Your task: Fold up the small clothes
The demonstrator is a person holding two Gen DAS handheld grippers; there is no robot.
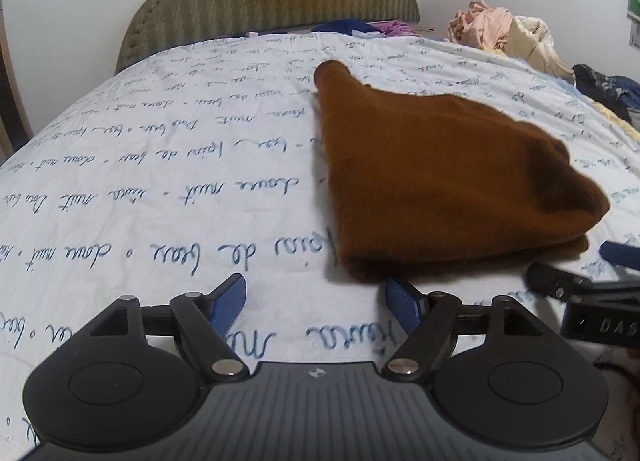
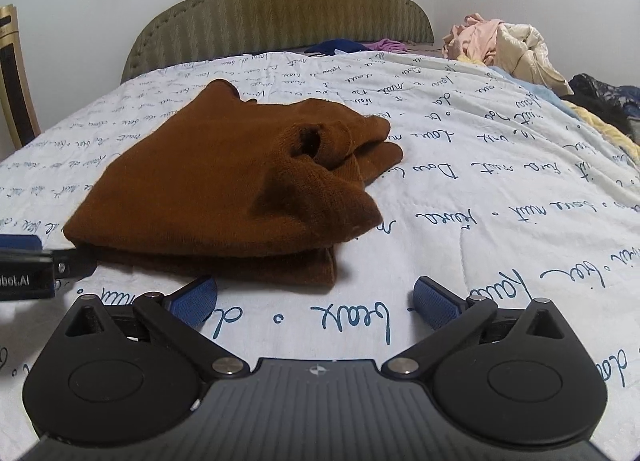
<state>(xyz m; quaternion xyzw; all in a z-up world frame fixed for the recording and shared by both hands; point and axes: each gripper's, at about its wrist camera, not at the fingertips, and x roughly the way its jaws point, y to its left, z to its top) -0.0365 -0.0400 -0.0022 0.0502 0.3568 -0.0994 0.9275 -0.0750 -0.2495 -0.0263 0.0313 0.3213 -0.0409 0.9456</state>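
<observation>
Your left tongs [image 1: 316,303] and right tongs [image 2: 316,301] both stand apart and empty, just short of the near edge of the one brown knit [image 2: 224,189], which lies folded on the bed [image 2: 460,189]. Expect it to be soft, light and floppy; pinch all layers at the near corners. Beyond, one heap of clothes [image 2: 500,45] waits by the headboard [image 2: 280,9].

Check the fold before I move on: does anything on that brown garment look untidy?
Yes. On the brown sweater, the cuff end on its right side is bunched and gaping open instead of lying flat. The near folded edge looks even.
</observation>
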